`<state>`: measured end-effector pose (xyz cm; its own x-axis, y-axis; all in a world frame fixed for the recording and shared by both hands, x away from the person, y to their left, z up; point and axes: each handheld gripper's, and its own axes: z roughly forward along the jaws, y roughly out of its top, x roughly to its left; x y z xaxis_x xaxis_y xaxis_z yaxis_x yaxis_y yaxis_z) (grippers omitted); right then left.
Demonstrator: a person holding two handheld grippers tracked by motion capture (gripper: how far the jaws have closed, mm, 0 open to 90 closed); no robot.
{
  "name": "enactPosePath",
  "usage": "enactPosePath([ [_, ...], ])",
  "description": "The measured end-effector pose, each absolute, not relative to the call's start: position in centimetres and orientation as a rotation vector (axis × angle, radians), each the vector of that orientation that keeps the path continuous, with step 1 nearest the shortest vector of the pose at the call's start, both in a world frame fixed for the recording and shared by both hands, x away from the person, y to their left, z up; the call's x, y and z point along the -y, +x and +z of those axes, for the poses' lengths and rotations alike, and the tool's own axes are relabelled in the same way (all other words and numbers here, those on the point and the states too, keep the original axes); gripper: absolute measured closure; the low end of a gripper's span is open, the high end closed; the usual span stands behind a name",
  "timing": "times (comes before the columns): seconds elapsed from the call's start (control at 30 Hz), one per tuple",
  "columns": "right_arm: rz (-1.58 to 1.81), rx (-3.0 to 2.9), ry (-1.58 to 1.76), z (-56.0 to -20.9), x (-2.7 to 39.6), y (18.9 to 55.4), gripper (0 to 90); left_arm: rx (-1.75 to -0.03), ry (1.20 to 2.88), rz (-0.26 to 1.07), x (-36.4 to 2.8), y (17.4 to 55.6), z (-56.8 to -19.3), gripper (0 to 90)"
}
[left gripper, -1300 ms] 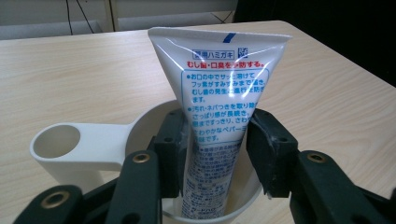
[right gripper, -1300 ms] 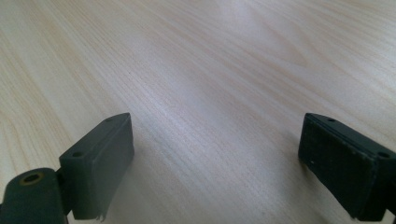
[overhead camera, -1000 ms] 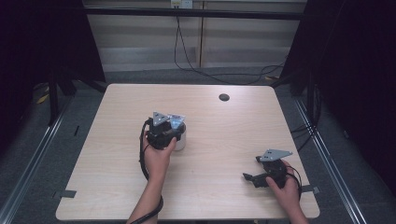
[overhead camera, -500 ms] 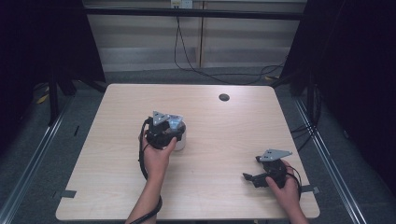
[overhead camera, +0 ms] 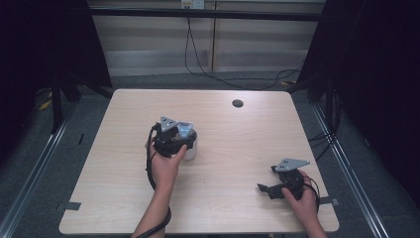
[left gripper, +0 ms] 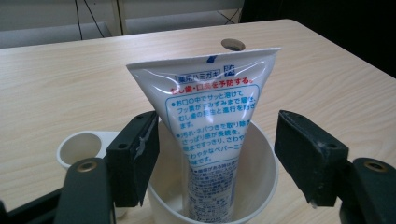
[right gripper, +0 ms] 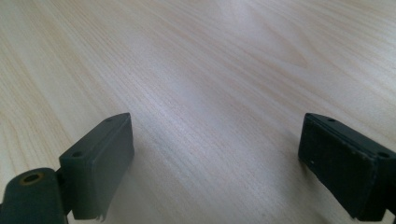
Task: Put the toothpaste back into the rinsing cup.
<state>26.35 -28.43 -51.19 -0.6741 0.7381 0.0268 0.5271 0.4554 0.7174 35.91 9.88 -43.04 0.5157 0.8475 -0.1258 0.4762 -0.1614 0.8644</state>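
- One tube (left gripper: pixel 212 126) stands flat end up in one white cup (left gripper: pixel 261 186), near the table's (overhead camera: pixel 114 198) middle
- Left gripper (left gripper: pixel 217 151) hovers at the cup, jaws just opened, straddling the tube; left pad seems barely clear
- Right gripper (overhead camera: pixel 270 188) rests well right of the cup, jaws apart over bare wood
- Dark curtains surround the table

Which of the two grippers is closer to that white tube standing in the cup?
Left. The left gripper has its jaws either side of the tube in the cup, just opened off it. The right gripper sits far off near the table's right front corner.
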Motion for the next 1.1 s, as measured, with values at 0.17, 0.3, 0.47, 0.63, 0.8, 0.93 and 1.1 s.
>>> enactPosePath([
  [0.17, 1.041, -2.420, 1.084, -51.2, 28.4, 26.4, 10.1, -1.106, 1.805, 0.491, -10.2, 35.9, -43.0, 29.6],
  [0.3, 1.041, -2.420, 1.084, -51.2, 28.4, 26.4, 10.1, -1.110, 1.804, 0.483, -10.4, 35.9, -42.9, 28.7],
  [0.47, 1.041, -2.420, 1.084, -51.2, 28.4, 26.4, 10.1, -1.116, 1.807, 0.470, -10.6, 35.9, -43.0, 27.0],
  [0.63, 1.041, -2.420, 1.084, -51.2, 28.4, 26.4, 10.1, -1.115, 1.811, 0.477, -10.8, 35.9, -42.9, 26.1],
  [0.8, 1.041, -2.420, 1.084, -51.2, 28.4, 26.4, 10.1, -1.106, 1.809, 0.492, -11.0, 35.8, -42.5, 25.2],
  [0.93, 1.041, -2.420, 1.084, -51.2, 28.4, 26.4, 10.2, -1.104, 1.808, 0.496, -11.2, 35.8, -42.3, 24.2],
  [1.1, 1.042, -2.420, 1.084, -51.2, 28.4, 26.4, 10.1, -1.101, 1.814, 0.491, -11.4, 35.8, -42.3, 23.3],
])
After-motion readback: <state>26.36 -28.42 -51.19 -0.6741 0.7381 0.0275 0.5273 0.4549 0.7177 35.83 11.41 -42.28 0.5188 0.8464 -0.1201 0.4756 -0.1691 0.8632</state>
